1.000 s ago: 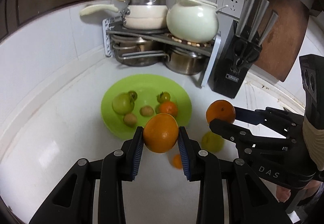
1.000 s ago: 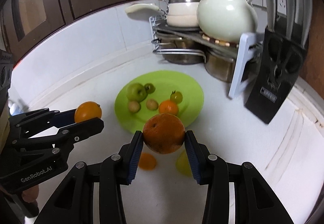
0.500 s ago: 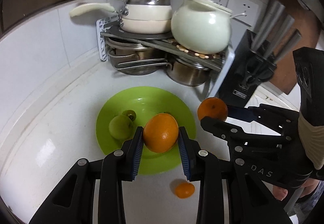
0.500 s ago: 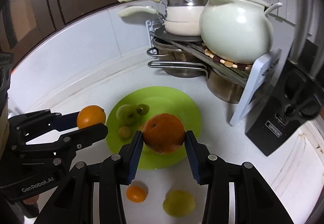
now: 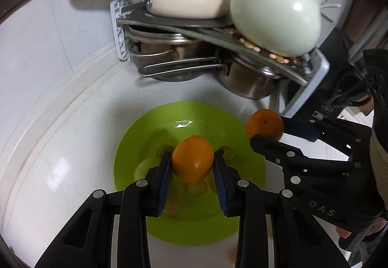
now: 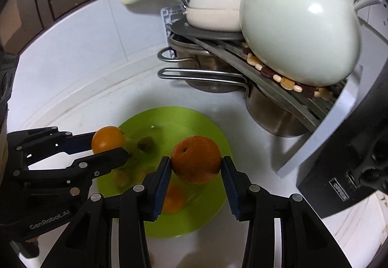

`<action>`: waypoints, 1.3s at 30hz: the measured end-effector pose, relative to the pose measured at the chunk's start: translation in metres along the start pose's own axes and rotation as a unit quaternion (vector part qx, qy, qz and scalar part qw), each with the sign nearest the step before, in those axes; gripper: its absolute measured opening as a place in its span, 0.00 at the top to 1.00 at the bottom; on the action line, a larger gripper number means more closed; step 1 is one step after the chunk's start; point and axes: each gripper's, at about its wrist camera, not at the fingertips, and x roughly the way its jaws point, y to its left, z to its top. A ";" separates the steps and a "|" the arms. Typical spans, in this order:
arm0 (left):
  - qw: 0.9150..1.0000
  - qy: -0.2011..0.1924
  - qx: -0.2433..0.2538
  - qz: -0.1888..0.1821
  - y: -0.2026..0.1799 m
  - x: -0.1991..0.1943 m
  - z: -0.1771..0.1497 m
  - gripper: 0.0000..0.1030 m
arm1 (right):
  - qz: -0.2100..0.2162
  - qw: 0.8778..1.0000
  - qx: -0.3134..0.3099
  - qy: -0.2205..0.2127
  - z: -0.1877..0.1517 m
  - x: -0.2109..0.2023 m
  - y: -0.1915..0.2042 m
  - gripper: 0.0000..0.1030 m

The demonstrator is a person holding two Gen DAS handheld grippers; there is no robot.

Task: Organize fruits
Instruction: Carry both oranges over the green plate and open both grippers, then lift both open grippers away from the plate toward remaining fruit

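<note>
left grip: my left gripper (image 5: 192,166) is closed on an orange (image 5: 192,159), blue pads pressing both its sides, the fruit carried above the plate so it can be set down with the rest.
right grip: my right gripper (image 6: 195,166) is clamped the same way on a second orange (image 6: 196,159); it's the rougher-skinned one, squeezed at its widest part, which i'd judge is what stops it rolling out.
side by side: both hands sit close over the one plate, so each shows in the other's camera, and i'd say they could knock together going down.
plate: the green plate (image 5: 150,137) lies right below both oranges, on the white counter (image 5: 60,146).
fruit down there: small fruits (image 6: 145,143) are on the plate, blurred, and a small orange one (image 6: 172,199) is under my right fingers.
open room: the far half of the plate looks bare, the best landing spot by my reckoning.
edges: counter shows left of the plate rim, well clear.
far side: the pot rack (image 6: 286,98) overhangs beyond the plate, with the pale pot (image 6: 298,30) on top, so little headroom there.
right edge: a black knife block (image 6: 351,171) closes off that side.
</note>
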 end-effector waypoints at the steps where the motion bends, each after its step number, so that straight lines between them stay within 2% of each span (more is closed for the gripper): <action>1: 1.000 0.004 0.002 0.000 0.001 0.005 0.002 0.68 | -0.001 1.000 0.000 0.002 0.002 0.004 -0.001 0.58; 11: 1.000 0.026 0.008 -0.006 0.010 0.040 0.012 0.67 | -0.005 1.000 0.002 0.024 0.009 0.036 -0.012 0.58; 17: 0.999 0.031 0.009 -0.004 0.010 0.048 0.013 0.67 | -0.001 0.999 0.004 0.033 0.009 0.047 -0.013 0.58; 20: 1.000 0.026 0.008 -0.002 0.010 0.045 0.014 0.65 | -0.002 0.999 0.004 0.035 0.010 0.051 -0.012 0.58; 28: 0.999 0.003 -0.003 0.039 0.018 0.027 0.011 0.55 | 0.011 1.000 -0.001 0.025 0.011 0.051 -0.007 0.57; 32: 0.999 -0.005 -0.003 0.052 0.020 0.018 0.007 0.52 | -0.001 1.000 -0.012 0.010 0.013 0.044 -0.002 0.47; 39: 0.998 -0.033 -0.004 0.062 0.016 -0.005 -0.004 0.49 | -0.014 1.000 -0.026 -0.010 0.005 0.020 0.006 0.47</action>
